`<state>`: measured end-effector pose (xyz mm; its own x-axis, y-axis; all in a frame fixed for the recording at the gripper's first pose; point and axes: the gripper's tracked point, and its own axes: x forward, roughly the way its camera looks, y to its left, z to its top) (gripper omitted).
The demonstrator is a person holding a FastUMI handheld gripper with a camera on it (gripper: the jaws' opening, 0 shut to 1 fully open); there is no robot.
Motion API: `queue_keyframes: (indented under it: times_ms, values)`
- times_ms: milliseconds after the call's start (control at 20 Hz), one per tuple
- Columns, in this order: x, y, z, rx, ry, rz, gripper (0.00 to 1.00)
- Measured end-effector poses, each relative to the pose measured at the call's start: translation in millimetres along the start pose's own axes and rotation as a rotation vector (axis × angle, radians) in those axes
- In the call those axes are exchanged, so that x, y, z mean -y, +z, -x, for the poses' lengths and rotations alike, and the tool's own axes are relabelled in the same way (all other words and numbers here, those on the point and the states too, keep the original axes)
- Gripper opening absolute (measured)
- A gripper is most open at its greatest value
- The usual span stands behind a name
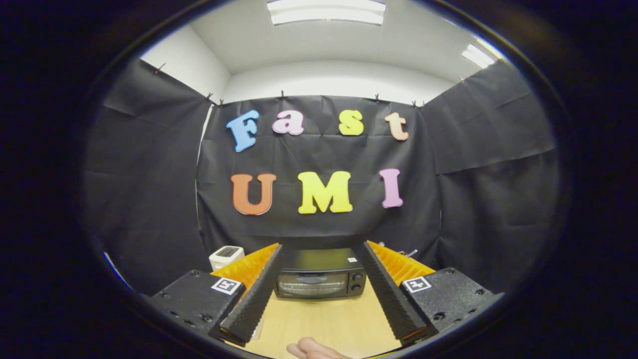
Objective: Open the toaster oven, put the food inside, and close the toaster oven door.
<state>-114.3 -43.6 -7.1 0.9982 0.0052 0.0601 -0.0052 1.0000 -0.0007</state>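
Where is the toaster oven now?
In the gripper view, the toaster oven stands on the wooden table, beyond the open gripper, against the black wall, door closed.

Background stuff: there's a light wooden worktop (324, 319), and a small white boxy appliance (226, 256) sits toward its back left corner, right against the black cloth wall (149, 199). Above that wall you get white room walls and two ceiling light panels (326, 11).
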Motion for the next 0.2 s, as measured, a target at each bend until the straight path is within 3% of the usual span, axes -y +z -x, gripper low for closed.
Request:
queue_keyframes:
  times_ms: [200]
  values:
    - [0.1,-9.1,5.8,-0.010,0.008,0.019,1.00]
